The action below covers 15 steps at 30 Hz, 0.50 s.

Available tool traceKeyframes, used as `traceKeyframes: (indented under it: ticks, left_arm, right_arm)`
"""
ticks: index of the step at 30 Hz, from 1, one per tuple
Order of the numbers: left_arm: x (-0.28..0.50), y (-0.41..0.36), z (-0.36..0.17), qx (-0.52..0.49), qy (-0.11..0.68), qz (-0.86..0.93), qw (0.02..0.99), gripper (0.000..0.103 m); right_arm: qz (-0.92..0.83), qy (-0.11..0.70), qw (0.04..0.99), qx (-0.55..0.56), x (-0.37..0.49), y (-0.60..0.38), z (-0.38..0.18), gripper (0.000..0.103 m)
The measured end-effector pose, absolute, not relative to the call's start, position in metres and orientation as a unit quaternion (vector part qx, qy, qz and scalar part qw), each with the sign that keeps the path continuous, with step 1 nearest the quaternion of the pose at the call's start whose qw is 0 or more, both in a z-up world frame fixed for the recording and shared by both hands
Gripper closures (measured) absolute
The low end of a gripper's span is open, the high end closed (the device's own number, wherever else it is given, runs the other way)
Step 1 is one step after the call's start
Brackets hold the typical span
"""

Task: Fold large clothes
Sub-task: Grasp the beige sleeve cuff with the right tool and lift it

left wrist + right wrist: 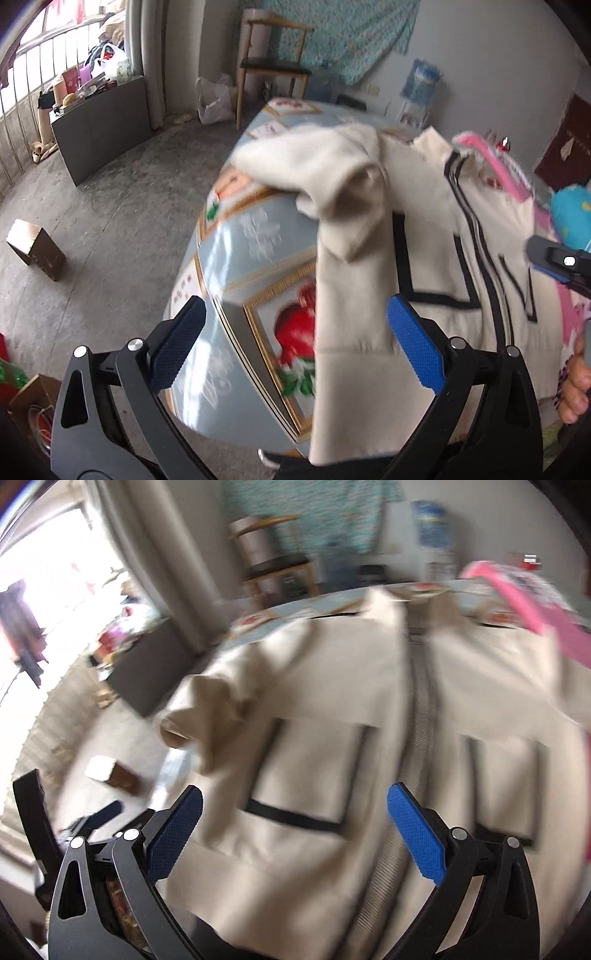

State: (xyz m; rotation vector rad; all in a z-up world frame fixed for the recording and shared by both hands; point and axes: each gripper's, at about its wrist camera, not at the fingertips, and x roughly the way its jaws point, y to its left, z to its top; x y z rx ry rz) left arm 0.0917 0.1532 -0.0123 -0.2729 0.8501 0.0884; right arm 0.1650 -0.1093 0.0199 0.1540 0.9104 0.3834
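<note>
Here a cream jacket (pixel 424 236) with black-outlined pockets lies spread front-up on the worktop (pixel 236 258), one sleeve (pixel 332 177) bunched over its left shoulder area. The left tongs (pixel 295 347) hang spread wide with nothing between them, over the jacket's edge; the right tongs (pixel 295 830) likewise gape empty above its zipper (pixel 417 709)

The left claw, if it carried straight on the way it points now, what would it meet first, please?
Most likely the cream jacket, along its left edge where it lies on the table. The left claw is open with nothing between its fingers; depth is hard to judge here.
</note>
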Motion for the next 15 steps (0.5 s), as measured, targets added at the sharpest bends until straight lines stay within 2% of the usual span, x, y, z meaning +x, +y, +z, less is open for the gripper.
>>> traceKeyframes:
  ticks: [4,8,11,15]
  left_arm:
    - [0.106,0.171,-0.007,-0.116,0.396,0.066,0.909,0.008]
    - [0.120,0.194,-0.011,-0.133,0.394,0.084,0.905,0.008]
    - [0.125,0.205,-0.013,-0.148,0.395,0.082,0.903,0.008]
    - [0.129,0.208,-0.011,-0.156,0.399,0.069,0.901,0.008]
  right_arm:
    - [0.262,0.462,0.844,0.080,0.199,-0.060,0.004,0.006]
    - [0.308,0.494,0.810,0.070,0.217,-0.016,-0.021,0.025]
    - [0.305,0.507,0.804,0.060,0.224,0.000,-0.032,0.034]
    - [0.332,0.495,0.789,0.150,0.223,-0.030,-0.029,0.034]
